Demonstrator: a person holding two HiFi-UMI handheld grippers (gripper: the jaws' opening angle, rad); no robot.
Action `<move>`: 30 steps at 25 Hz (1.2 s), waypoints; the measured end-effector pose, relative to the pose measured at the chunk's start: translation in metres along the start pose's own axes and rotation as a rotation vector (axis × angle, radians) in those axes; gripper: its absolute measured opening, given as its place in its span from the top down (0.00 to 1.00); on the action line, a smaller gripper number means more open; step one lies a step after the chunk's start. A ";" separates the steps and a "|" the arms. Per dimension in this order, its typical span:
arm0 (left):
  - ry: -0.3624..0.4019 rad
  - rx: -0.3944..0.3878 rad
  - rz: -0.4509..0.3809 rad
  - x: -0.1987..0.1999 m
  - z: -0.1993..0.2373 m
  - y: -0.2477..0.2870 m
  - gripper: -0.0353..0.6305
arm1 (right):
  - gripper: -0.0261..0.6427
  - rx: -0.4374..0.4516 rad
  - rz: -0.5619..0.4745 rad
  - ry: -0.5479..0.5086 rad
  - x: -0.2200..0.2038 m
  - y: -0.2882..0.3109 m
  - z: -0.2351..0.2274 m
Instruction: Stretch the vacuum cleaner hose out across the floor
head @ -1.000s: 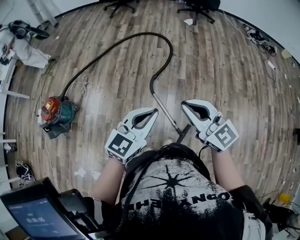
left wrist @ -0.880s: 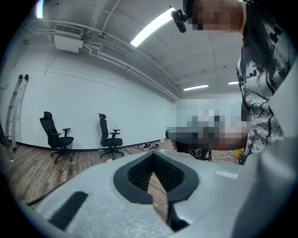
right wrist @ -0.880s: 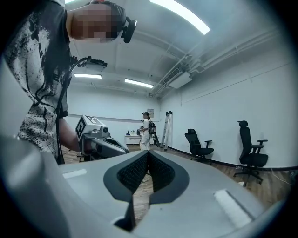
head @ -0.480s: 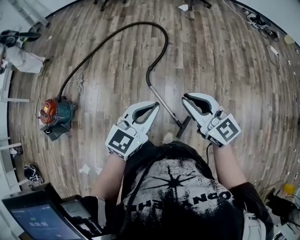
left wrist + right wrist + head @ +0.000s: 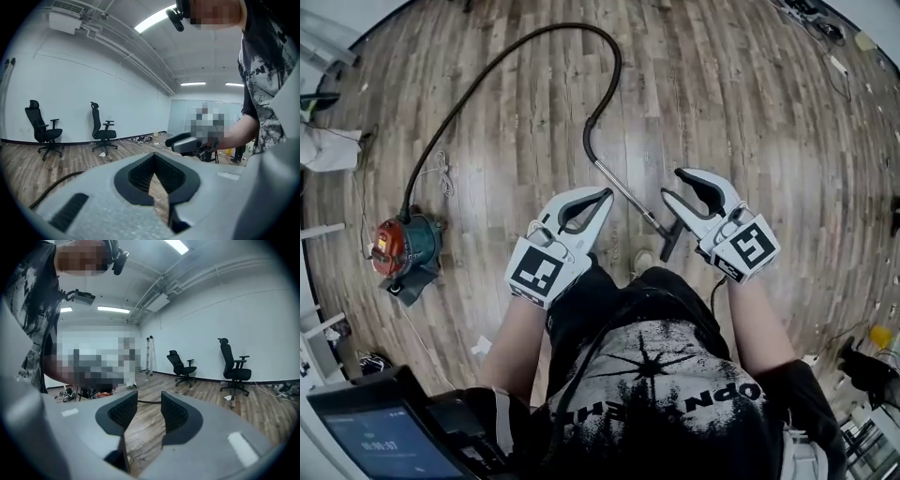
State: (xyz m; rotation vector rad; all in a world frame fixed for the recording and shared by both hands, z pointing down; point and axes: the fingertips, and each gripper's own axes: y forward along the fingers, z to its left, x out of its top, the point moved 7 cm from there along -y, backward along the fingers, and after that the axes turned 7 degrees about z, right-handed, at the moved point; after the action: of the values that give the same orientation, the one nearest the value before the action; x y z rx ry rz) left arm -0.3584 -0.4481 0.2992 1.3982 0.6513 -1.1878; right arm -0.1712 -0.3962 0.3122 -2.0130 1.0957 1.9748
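1. Open wooden floor [image 5: 750, 112] lies beyond the hose [image 5: 534, 52], which curls from the vacuum cleaner [image 5: 398, 246] to the wand [image 5: 623, 192]
2. Left gripper [image 5: 602, 197] is closed and empty
3. Right gripper [image 5: 673, 186], closed a second ago, has just been opening, with nothing between its jaws

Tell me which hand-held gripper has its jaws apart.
The white right hand-held gripper: its jaws have just been opening, with nothing between them, while the left hand-held gripper is shut.

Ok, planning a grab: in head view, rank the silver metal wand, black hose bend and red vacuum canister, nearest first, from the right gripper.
1. Silver metal wand, left of the right gripper, whose empty jaws have just been opening.
2. Black hose bend, ahead.
3. Red vacuum canister, far left.
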 end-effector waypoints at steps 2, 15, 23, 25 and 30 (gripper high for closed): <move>0.028 -0.022 0.009 -0.009 0.022 0.003 0.94 | 0.70 -0.034 0.039 0.007 -0.012 0.025 -0.009; -0.041 0.016 -0.010 -0.200 0.134 0.099 0.94 | 0.63 -0.072 0.402 0.035 -0.322 0.224 -0.104; 0.007 0.017 0.047 -0.336 0.158 0.180 0.94 | 0.63 0.005 0.697 0.156 -0.607 0.319 -0.132; -0.008 0.036 0.054 -0.358 0.161 0.189 0.94 | 0.63 0.030 0.792 0.158 -0.662 0.331 -0.133; -0.028 0.122 0.071 -0.385 0.150 0.179 0.94 | 0.64 0.096 0.963 0.194 -0.745 0.351 -0.126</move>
State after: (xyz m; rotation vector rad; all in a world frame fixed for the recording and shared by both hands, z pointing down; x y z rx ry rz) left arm -0.3712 -0.5366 0.7401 1.4920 0.5125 -1.2045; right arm -0.1801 -0.4209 1.1451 -1.7978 2.4951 1.9719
